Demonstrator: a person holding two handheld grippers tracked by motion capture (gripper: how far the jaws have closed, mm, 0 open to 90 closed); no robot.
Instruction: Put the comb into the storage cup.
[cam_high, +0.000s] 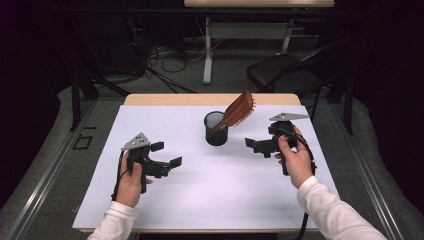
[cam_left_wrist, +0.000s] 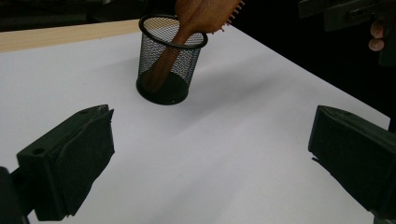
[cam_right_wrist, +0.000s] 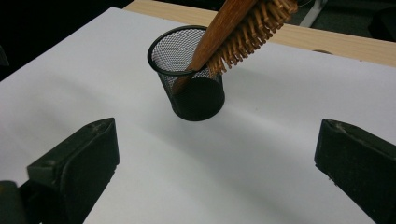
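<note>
A black mesh cup (cam_high: 216, 129) stands on the white sheet (cam_high: 200, 190) near the table's far middle. In it a brown wooden hairbrush (cam_high: 239, 110) rests handle down, its bristled head leaning up and to the right. My left gripper (cam_high: 166, 154) hovers open at the cup's near left, nothing between its jaws. My right gripper (cam_high: 260, 136) is open to the right of the cup, also holding nothing. The left gripper view has the cup (cam_left_wrist: 166, 60) and brush (cam_left_wrist: 201, 18) ahead of the left gripper (cam_left_wrist: 210, 158). Seen from the right gripper (cam_right_wrist: 215, 163), the cup (cam_right_wrist: 191, 74) and brush (cam_right_wrist: 243, 28) sit ahead.
The wooden tabletop (cam_high: 210, 99) shows beyond the sheet's far edge. On the floor behind are a black chair (cam_high: 285, 70), another table's legs (cam_high: 207, 50) and loose cables (cam_high: 165, 60). The right gripper (cam_left_wrist: 345, 11) appears at the left gripper view's top right.
</note>
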